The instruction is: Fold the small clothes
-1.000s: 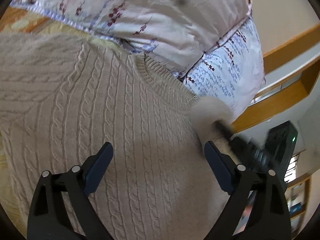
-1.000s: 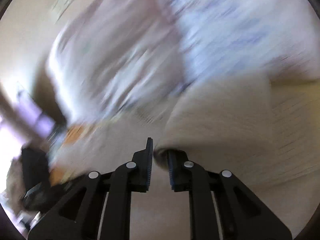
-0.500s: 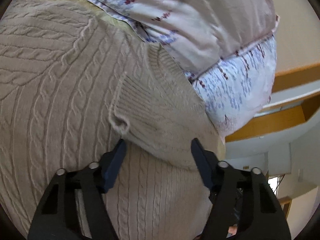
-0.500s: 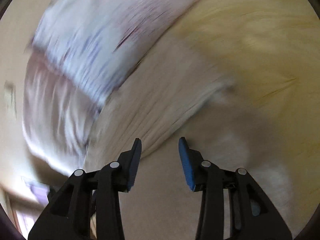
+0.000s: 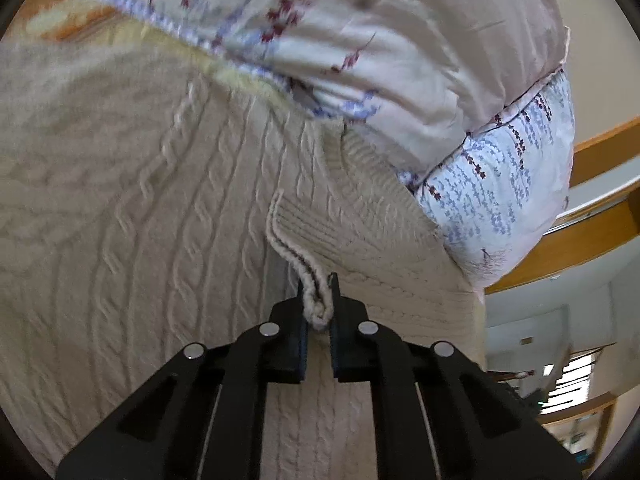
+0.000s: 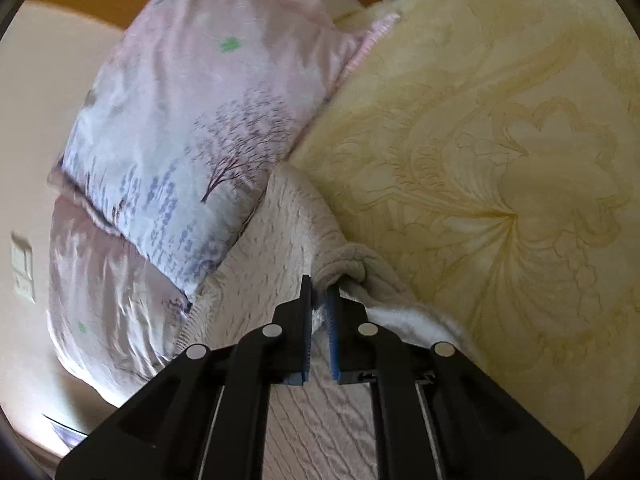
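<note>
Left wrist view showed the left gripper point(image 5: 319, 312) at the bottom centre, its fingers clamped on the ribbed cuff point(image 5: 316, 300) of a beige cable-knit sweater point(image 5: 140, 240). The sweater filled the left and centre of the frame, and its sleeve lay folded across the body toward the right. A floral quilt point(image 5: 400, 60) lay along the top, touching the upper edge of the sweater. In the right wrist view, the right gripper point(image 6: 319, 300) was closed on a bunched fold of the sweater point(image 6: 272, 240) at the lower centre. A yellow blanket point(image 6: 500, 160) filled the right side, and the quilt point(image 6: 180, 140) the upper left.
</note>
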The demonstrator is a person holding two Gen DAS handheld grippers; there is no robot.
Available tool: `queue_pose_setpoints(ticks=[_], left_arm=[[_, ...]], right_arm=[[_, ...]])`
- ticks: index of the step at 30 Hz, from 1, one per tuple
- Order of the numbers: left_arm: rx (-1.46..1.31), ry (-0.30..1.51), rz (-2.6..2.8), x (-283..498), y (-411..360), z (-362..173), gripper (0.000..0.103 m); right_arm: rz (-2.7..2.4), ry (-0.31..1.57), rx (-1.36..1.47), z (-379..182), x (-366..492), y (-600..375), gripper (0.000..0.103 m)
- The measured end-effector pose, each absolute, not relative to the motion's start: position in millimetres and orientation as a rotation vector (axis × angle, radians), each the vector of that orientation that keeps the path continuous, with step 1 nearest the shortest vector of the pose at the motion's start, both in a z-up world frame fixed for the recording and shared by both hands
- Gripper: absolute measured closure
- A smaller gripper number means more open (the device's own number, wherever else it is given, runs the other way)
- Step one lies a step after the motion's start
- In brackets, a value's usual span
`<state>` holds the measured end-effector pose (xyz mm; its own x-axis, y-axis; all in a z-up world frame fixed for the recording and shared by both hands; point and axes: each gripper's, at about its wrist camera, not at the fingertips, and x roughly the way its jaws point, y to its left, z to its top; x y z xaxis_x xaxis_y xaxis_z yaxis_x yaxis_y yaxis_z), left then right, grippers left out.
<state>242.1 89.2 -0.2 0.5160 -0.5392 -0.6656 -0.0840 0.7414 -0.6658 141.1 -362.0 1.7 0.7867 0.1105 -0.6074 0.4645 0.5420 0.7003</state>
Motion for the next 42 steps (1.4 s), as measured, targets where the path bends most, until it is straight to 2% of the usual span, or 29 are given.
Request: queue_pose_setpoints(ticks=[7,9,11,12,13,14,15,20,29,38,40,42], left_arm=[[-0.610,1.036,-0.232,238,90,-1,0.093],[-0.581,1.039,-0.220,232,92,3,0.089],[-0.583,1.031,-0.237,221,102,10,0.072],[-0.592,1.023,-0.252,215,109,13,0.058],[-0.611,1.003,-0.269,205,124,18,0.049],[-0.626,0.988,-0.275,197,137,21,0.045],[-0.646,0.973,-0.272,190,153,24,0.041],[-0.715,0.885,-0.099,145,254,34,0.042],[-0.940,0.800,0.246,123,389,15,0.050],[-1.075,0.736,0.281,143,423,-1,0.072],[-1.118,0.722,0.294,142,429,-6,0.085],[-1.168,0.703,0.308,140,438,-12,0.092]], right_arm=[[-0.313,0.738,0.781,10,153,-339,0.094],[-0.335,0.768,0.758,8,151,-338,0.084],[-0.330,0.779,0.748,9,145,-337,0.063],[-0.322,0.773,0.744,10,141,-336,0.058],[-0.319,0.764,0.737,13,138,-334,0.049],[-0.315,0.742,0.719,17,132,-332,0.042],[-0.303,0.727,0.702,19,129,-329,0.041],[-0.156,0.678,0.658,26,121,-309,0.034],[0.072,0.672,0.625,21,126,-276,0.034],[0.096,0.705,0.645,15,129,-275,0.033],[0.106,0.709,0.653,14,130,-275,0.033],[0.115,0.712,0.654,13,130,-275,0.033]])
